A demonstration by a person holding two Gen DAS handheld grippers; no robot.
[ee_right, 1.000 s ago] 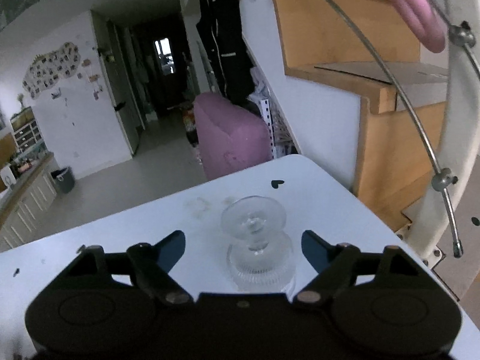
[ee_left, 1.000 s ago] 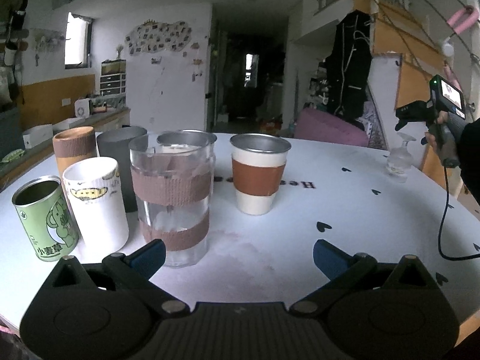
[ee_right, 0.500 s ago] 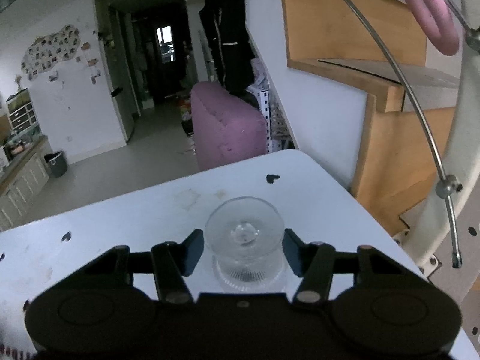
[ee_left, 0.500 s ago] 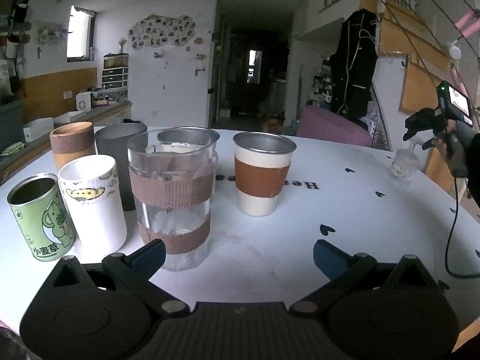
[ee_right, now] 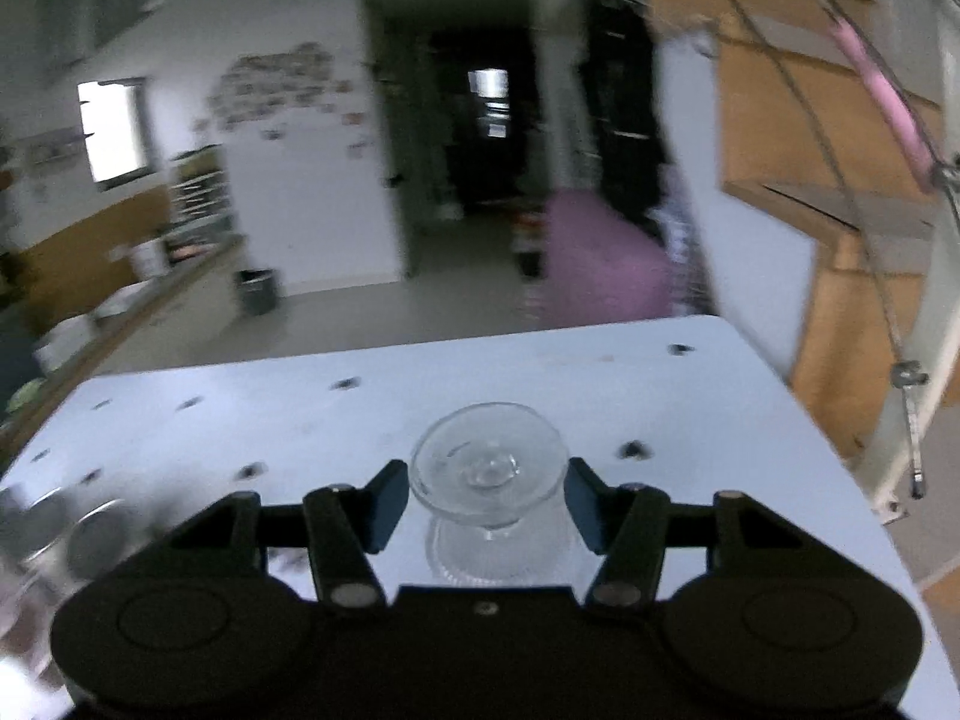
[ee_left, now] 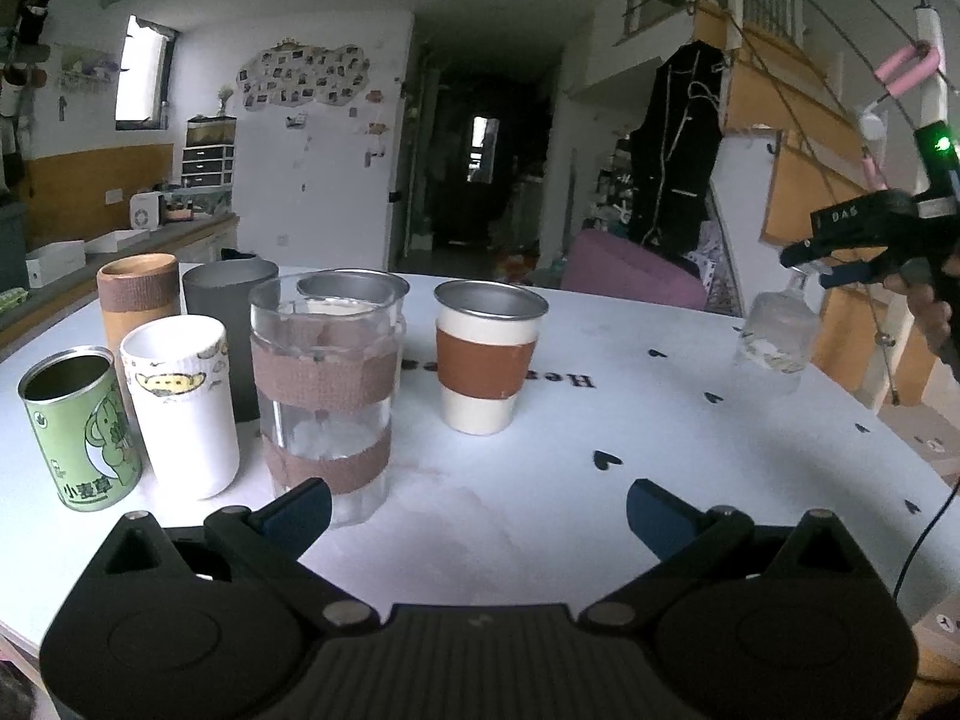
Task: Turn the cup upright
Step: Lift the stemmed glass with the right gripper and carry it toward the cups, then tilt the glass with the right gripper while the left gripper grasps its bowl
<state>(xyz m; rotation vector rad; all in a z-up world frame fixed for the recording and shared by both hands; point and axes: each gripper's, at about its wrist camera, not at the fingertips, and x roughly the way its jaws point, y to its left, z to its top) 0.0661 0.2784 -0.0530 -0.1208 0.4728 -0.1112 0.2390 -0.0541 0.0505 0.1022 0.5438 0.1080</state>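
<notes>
A clear stemmed glass cup hangs upside down, foot up and rim down, a little above the white table. My right gripper is shut on its foot, one blue pad on each side. In the left wrist view the same cup hangs off the table at the far right, tilted, under the right gripper. My left gripper is open and empty, low over the near table edge.
Several upright cups stand at the left: a green can, a white cup, a clear glass with brown bands, a brown-sleeved cup, a tan cup and a grey cup. A wooden stair with railing rises right.
My right gripper closed on the cup's foot, lifted the cup off the table and swung left, blurring its view. My left gripper stayed open and moved only slightly.
</notes>
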